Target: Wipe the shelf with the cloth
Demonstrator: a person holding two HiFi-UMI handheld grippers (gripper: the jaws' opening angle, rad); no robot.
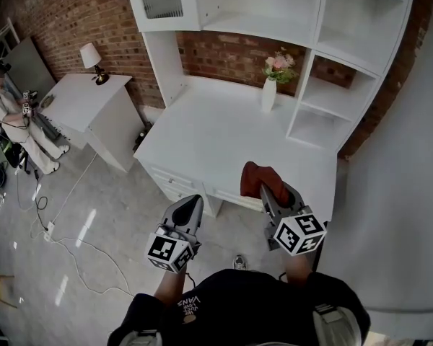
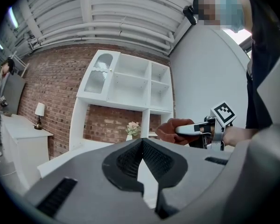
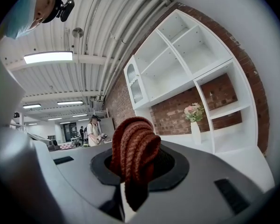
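A rust-red knitted cloth [image 1: 258, 176] is bunched up in my right gripper [image 1: 268, 192], which is shut on it above the front right edge of the white desk [image 1: 202, 135]. In the right gripper view the cloth [image 3: 135, 146] bulges out between the jaws of that gripper [image 3: 134, 174]. The white shelf unit [image 1: 332, 85] rises at the back and right of the desk. My left gripper [image 1: 193, 202] hangs in front of the desk's edge, shut and holding nothing. Its own view shows its tips [image 2: 141, 143] together, with the right gripper [image 2: 196, 129] and the cloth [image 2: 170, 129] to the right.
A white vase of pink flowers [image 1: 268, 92] stands at the back of the desk beside the shelf compartments. To the left are a white side table [image 1: 86, 103] with a lamp [image 1: 92, 56] and a person [image 1: 7, 114]. Cables [image 1: 65, 236] lie on the floor. A grey wall [image 1: 404, 193] bounds the right.
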